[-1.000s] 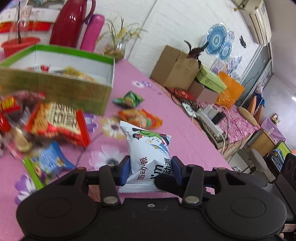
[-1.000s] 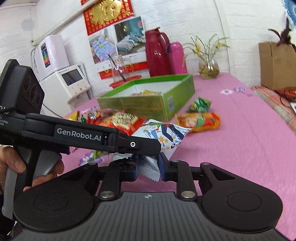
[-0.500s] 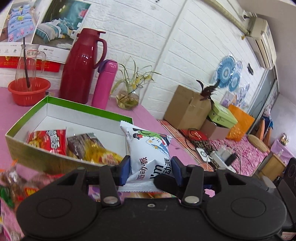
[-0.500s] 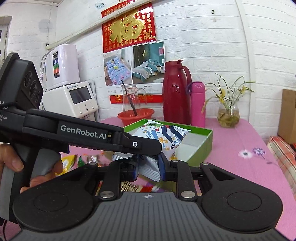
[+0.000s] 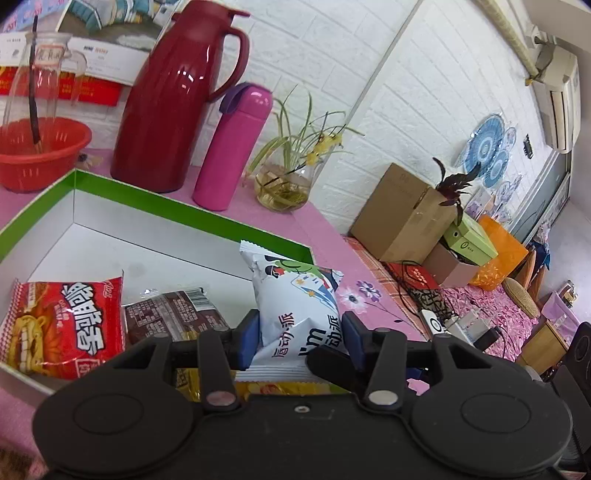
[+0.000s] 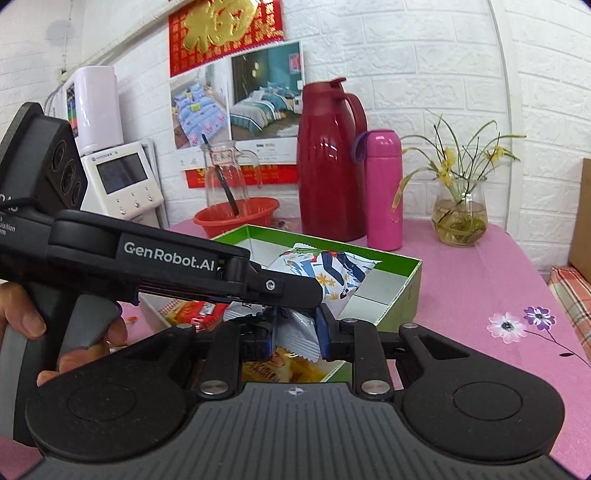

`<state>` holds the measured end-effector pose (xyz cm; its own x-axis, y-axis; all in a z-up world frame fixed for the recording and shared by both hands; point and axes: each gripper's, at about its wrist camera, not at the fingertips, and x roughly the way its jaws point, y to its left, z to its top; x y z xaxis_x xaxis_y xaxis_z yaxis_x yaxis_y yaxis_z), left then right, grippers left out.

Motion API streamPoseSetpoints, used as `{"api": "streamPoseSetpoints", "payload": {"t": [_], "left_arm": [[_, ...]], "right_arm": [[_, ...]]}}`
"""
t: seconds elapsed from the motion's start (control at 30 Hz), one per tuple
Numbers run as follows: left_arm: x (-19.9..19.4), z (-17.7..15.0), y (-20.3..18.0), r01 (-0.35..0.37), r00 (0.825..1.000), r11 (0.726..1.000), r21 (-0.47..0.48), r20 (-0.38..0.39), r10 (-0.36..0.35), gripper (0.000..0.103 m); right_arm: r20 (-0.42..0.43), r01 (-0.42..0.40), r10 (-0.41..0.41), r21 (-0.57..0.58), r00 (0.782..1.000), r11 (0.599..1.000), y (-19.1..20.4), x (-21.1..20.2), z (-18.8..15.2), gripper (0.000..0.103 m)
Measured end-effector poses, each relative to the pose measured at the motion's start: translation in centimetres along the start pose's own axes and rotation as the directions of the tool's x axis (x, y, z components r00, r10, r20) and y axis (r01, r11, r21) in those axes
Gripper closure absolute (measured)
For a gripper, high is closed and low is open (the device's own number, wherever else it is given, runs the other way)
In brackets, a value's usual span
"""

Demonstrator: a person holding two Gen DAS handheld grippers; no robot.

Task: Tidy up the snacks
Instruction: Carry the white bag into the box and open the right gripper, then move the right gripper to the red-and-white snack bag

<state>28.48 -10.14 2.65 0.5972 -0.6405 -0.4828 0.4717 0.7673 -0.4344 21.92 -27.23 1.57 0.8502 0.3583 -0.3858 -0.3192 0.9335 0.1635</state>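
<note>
On the left gripper body I read "GenRobot.AI". The white snack bag carries "唇动·派". A red wall hanging shows a gold "福". The red packet's characters I can't make out.

Both wrist views look forward from just above the worktop, close over the green box, sharing the far red flask.

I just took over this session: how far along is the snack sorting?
Done: a red noodle packet, a brown packet and a yellow one already lie in the green box. In hand: both the left gripper and right gripper clamp a white snack bag over the box, not yet released. Remaining snacks are out of view now.
</note>
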Motion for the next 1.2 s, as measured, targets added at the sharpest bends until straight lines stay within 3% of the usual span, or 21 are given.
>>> {"api": "streamPoseSetpoints", "payload": {"t": [0.1,0.13,0.17,0.2,0.23,0.27,0.43,0.57,0.87,1.07,1.2], "left_arm": [[1.4,0.2,0.7,-0.012,1.000,1.000,-0.003,-0.014,0.012,0.061],[1.6,0.2,0.9,-0.015,1.000,1.000,-0.006,-0.016,0.015,0.043],[1.7,0.2,1.1,-0.014,1.000,1.000,-0.012,-0.020,0.014,0.007],[1.6,0.1,1.3,-0.022,1.000,0.999,-0.027,-0.014,0.021,0.000],[1.2,0.0,1.4,-0.033,0.999,0.999,-0.033,0.009,0.034,0.000],[0.8,0.0,1.3,-0.047,0.999,0.999,-0.028,0.025,0.047,0.000],[-1.3,-0.2,0.4,-0.086,0.996,0.996,-0.001,0.039,0.086,0.000],[-4.4,-0.7,-1.4,-0.103,0.993,0.994,0.021,0.064,0.102,0.000],[-11.7,-3.9,-5.3,-0.114,0.990,0.992,0.059,0.095,0.109,0.000],[-14.7,-8.0,-6.1,-0.121,0.989,0.988,0.095,0.097,0.112,0.000],[-15.2,-10.2,-4.8,-0.135,0.989,0.989,0.066,0.072,0.130,0.000]], "right_arm": [[-0.007,0.022,-0.022,-0.025,1.000,0.999,-0.2,1.2,-0.3,0.063],[-0.001,0.035,-0.035,-0.047,0.999,0.998,-0.1,1.5,-0.5,0.060],[0.002,0.046,-0.046,-0.068,0.999,0.997,0.0,1.6,-0.6,0.048],[0.002,0.057,-0.057,-0.080,0.998,0.995,0.1,1.7,-0.7,0.039],[0.008,0.059,-0.058,-0.085,0.998,0.995,0.1,1.5,-0.8,0.026],[0.016,0.053,-0.052,-0.085,0.999,0.995,0.1,1.3,-0.8,0.021],[0.032,0.059,-0.058,-0.053,0.998,0.997,0.1,-0.8,-0.2,0.018],[0.083,0.061,-0.057,-0.053,0.995,0.997,0.8,-4.4,0.4,0.008],[0.130,0.064,-0.051,-0.096,0.990,0.993,3.5,-12.3,-1.6,0.001],[0.081,0.031,-0.026,-0.062,0.996,0.998,4.9,-14.7,-4.8,0.000],[0.015,0.000,0.000,0.015,1.000,1.000,4.9,-14.1,-6.9,0.000]]}}
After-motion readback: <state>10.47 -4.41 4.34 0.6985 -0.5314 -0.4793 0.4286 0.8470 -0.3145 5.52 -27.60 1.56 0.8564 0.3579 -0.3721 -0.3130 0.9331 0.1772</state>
